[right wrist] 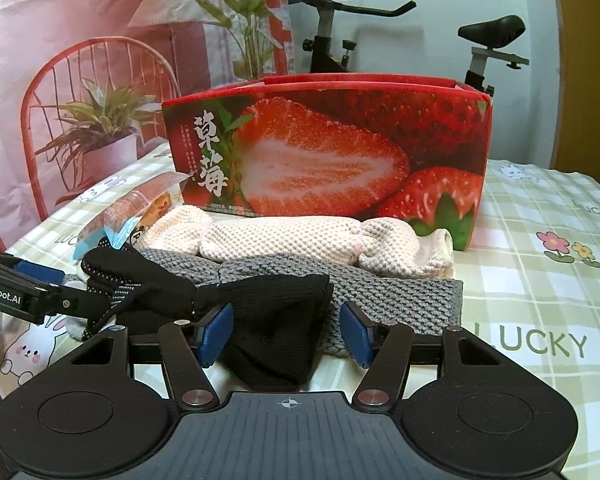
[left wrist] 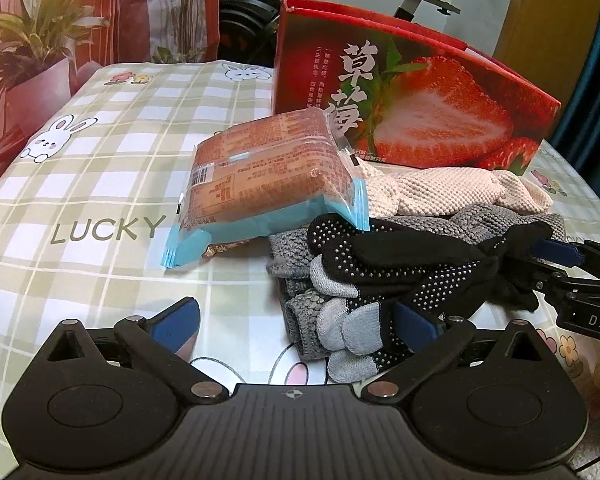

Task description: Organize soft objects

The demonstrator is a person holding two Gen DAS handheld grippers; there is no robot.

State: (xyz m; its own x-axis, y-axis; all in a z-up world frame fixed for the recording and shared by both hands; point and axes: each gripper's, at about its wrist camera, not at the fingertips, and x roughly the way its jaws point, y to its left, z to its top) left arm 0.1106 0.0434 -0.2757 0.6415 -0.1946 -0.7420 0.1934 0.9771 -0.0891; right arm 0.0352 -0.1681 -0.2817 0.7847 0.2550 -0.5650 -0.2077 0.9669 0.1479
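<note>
A black dotted glove (left wrist: 404, 264) with grey fingertips lies on a grey knit cloth (left wrist: 296, 248) beside a cream knit cloth (left wrist: 456, 192). My left gripper (left wrist: 300, 320) is open around the glove's fingertip end. My right gripper (right wrist: 288, 334) is open, its blue pads either side of the glove's black cuff (right wrist: 276, 328); it shows in the left wrist view (left wrist: 556, 256) at the right. The grey cloth (right wrist: 380, 292) and cream cloth (right wrist: 300, 240) lie behind the cuff. A wrapped bread packet (left wrist: 268, 176) leans on the cloths.
A red strawberry box (left wrist: 412, 92) (right wrist: 332, 152) stands open-topped behind the pile. The table has a checked bunny cloth (left wrist: 100, 184). An exercise bike (right wrist: 340, 32) and a printed curtain stand beyond the table.
</note>
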